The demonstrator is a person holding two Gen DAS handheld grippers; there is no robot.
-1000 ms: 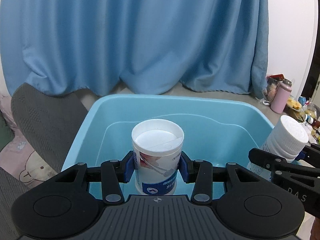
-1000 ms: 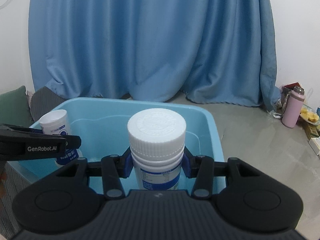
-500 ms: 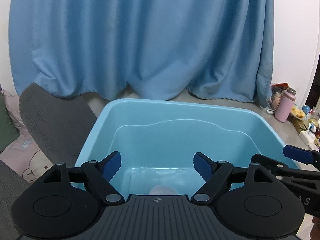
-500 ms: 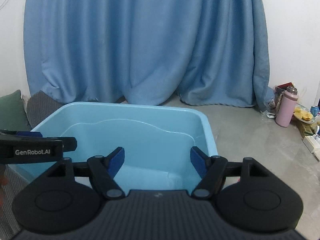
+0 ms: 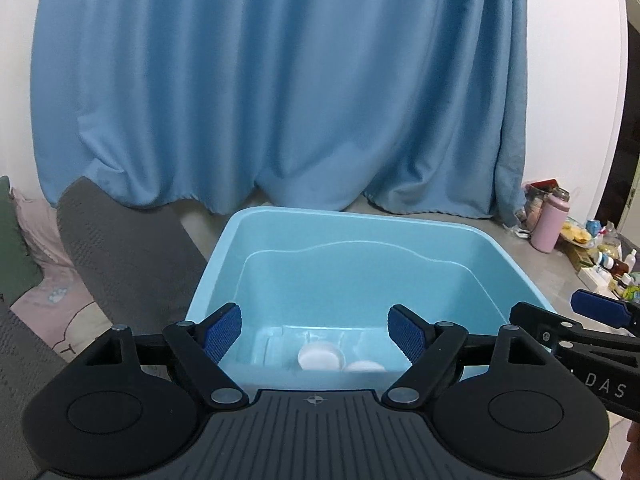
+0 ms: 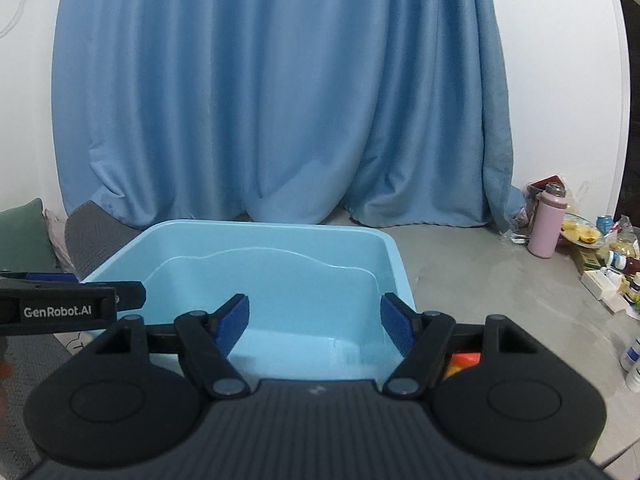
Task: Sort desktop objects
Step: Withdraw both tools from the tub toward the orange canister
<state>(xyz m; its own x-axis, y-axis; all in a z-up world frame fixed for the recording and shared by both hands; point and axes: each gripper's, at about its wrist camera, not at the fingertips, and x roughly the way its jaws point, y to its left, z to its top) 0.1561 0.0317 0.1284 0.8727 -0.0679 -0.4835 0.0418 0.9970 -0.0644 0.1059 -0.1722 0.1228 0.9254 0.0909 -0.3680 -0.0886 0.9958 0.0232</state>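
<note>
A light blue plastic tub [image 5: 352, 216] stands on the floor in front of both grippers; it also shows in the right wrist view [image 6: 264, 227]. Two white bottles lie on its bottom: one [image 5: 322, 356] shows its round end, the other [image 5: 366, 366] is partly hidden by the tub's near wall. My left gripper [image 5: 316, 334] is open and empty above the tub's near edge. My right gripper [image 6: 314, 324] is open and empty above the tub's near right part. The bottles are hidden in the right wrist view.
A blue curtain [image 6: 280, 100] hangs behind the tub. A pink flask [image 6: 546, 220], food and small bottles [image 6: 630, 354] stand on the grey floor at right. A grey cushion [image 5: 120, 240] and pink bedding [image 5: 52, 304] lie at left. An orange object [image 6: 464, 362] peeks beside the right gripper.
Both grippers opened and let go of their white bottles, which dropped into the tub. Both grippers then rose and drew back a little.
</note>
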